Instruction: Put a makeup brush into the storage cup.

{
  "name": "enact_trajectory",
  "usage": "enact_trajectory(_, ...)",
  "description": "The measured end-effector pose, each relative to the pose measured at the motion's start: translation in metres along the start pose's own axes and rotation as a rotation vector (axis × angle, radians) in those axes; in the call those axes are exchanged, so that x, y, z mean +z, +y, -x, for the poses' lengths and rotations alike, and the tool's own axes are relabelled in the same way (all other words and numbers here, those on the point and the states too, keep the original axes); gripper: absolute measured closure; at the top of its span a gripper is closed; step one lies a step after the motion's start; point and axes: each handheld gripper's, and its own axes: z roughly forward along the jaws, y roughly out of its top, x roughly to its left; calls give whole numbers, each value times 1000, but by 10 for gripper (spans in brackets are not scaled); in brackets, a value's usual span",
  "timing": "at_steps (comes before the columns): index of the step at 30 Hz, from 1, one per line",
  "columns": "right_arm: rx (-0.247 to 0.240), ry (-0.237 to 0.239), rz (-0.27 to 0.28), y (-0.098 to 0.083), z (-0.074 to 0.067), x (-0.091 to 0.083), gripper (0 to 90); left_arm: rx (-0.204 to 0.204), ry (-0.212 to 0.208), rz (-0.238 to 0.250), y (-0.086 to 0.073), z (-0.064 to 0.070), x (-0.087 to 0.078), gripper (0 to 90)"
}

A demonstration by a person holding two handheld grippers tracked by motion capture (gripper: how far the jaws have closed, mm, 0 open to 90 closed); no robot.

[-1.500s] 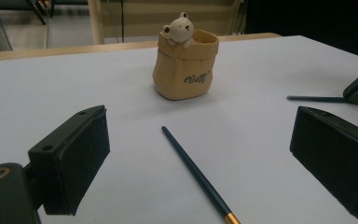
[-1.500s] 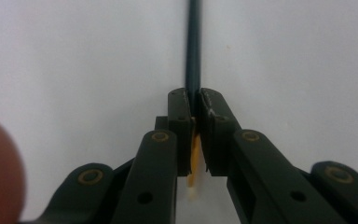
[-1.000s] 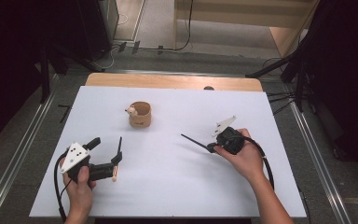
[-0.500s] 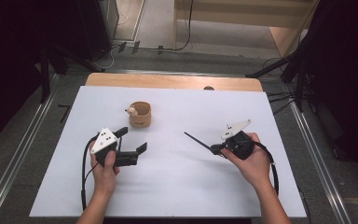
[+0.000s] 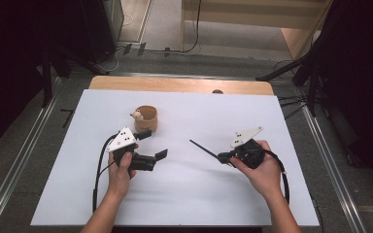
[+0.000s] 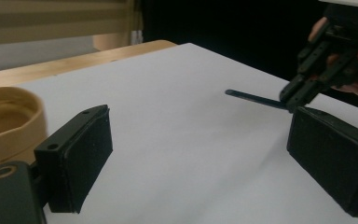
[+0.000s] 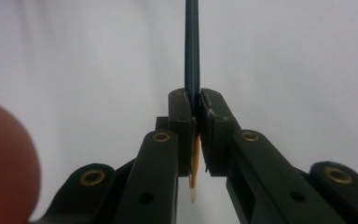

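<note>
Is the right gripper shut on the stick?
Yes: the right gripper pads clamp the dark stick, which juts out ahead.

A tan cup [image 5: 147, 118] stands on the white table [image 5: 199, 194], a small figure [image 5: 136, 115] at its rim.

Place: a lab or recording studio.
Table: white tabletop [image 5: 184, 194] on a wooden board.
Surroundings: black curtains [image 5: 14, 53], dark stand legs [image 5: 281, 73], floor cables [image 5: 184, 48], metal floor rails [image 5: 19, 165].
</note>
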Motion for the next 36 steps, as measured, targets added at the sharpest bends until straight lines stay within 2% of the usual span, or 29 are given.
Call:
enact_trajectory(1,-8,4,1,1,-2,0,853,14,-40,-19,1,3,2,68)
enact_trajectory(2,-8,4,1,1,-2,0,853,14,-40,-19,1,3,2,75)
enact_trajectory(3,-19,6,2,3,-5,0,853,15,-83,-28,1,4,4,128)
enact_trajectory(4,-19,6,2,3,-5,0,853,14,-125,-43,1,6,5,128)
enact_trajectory(5,-27,12,5,3,-6,0,853,25,-147,-67,1,8,7,151)
enact_trajectory(7,-41,17,6,5,-8,-1,853,44,-172,-87,1,11,11,141)
enact_trajectory(15,-97,52,7,10,-17,-1,853,61,-237,-133,-1,18,20,151)
enact_trajectory(19,-131,77,9,13,-21,1,853,74,-258,-150,-2,23,24,209)
enact_trajectory(22,-145,90,8,14,-24,2,853,76,-289,-151,-2,26,26,238)
enact_trajectory(26,-180,116,4,17,-29,4,853,66,-317,-165,-2,29,29,330)
enact_trajectory(28,-192,121,1,18,-30,4,853,59,-331,-172,-2,29,30,343)
enact_trajectory(29,-211,128,-3,19,-32,5,852,51,-345,-172,-2,29,30,382)
enact_trajectory(33,-231,140,-8,20,-35,5,852,44,-374,-179,-2,29,31,451)
enact_trajectory(34,-237,151,-10,21,-37,6,852,43,-385,-184,-3,29,31,499)
enact_trajectory(36,-244,155,-12,21,-37,6,852,41,-405,-198,-3,28,32,512)
